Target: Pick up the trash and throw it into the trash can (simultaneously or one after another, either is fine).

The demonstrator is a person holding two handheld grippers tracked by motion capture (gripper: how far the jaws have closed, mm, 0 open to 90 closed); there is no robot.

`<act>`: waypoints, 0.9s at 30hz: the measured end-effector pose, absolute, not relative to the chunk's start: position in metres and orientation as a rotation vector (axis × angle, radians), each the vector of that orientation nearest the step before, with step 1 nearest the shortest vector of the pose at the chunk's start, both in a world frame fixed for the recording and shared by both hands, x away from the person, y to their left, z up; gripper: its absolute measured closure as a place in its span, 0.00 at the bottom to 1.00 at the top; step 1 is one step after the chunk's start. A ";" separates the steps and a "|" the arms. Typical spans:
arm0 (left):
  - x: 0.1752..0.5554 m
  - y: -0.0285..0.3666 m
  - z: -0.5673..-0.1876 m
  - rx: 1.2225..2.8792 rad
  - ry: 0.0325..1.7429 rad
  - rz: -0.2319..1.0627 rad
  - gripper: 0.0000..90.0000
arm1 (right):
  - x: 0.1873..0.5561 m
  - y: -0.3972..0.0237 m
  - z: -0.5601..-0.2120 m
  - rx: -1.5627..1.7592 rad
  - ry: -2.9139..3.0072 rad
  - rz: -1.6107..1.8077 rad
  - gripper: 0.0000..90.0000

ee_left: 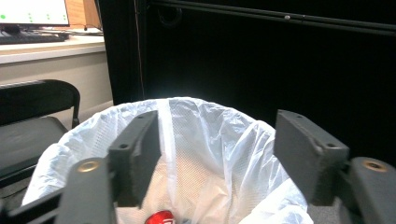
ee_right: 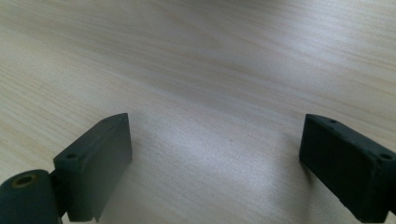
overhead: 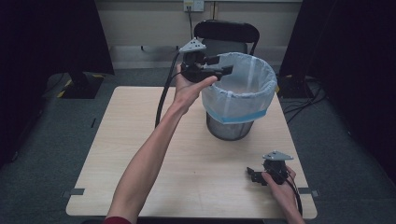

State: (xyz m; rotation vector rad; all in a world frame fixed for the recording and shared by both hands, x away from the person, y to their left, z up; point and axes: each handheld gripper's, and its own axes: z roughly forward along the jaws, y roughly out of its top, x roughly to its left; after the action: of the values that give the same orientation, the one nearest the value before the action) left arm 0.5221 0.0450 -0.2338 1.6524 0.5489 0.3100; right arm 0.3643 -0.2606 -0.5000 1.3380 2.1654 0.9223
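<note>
- You're at a light wooden table (overhead: 154, 154), plain grain, standing on grey carpet floor (overhead: 51, 154).
- Black folding chair (overhead: 227, 32) sits past the table's far edge, against the cream wall (overhead: 144, 28).
- Wall socket (overhead: 194, 5) up on that wall, a cable hanging from it.
- Dark curtains (overhead: 46, 37) flank you left and right; the right one (overhead: 350, 56) is just as black.
- Black stand base (overhead: 81, 86) with yellow-black tape on the floor at far left.
- Loose cables (overhead: 303, 100) on the floor at right.
- Left gripper view: a lit monitor (ee_left: 32, 11) on a pale desk (ee_left: 51, 46).
</note>
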 end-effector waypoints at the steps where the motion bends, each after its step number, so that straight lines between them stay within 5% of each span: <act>1: 0.522 0.046 -0.234 1.657 0.555 0.301 0.29 | 0.364 -0.261 -0.500 1.337 2.166 0.922 0.10; 9: 0.519 0.059 -0.232 1.655 0.602 0.283 0.18 | 0.364 -0.261 -0.500 1.338 2.165 0.923 0.10; 27: 0.497 0.110 -0.234 1.693 0.632 0.340 0.18 | 0.364 -0.261 -0.500 1.339 2.165 0.923 0.10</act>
State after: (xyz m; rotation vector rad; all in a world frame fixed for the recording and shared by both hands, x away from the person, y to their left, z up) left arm 0.4967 0.1102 -0.2345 1.6928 0.6319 0.3398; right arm 0.3644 -0.2606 -0.5000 1.3386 2.1653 0.9228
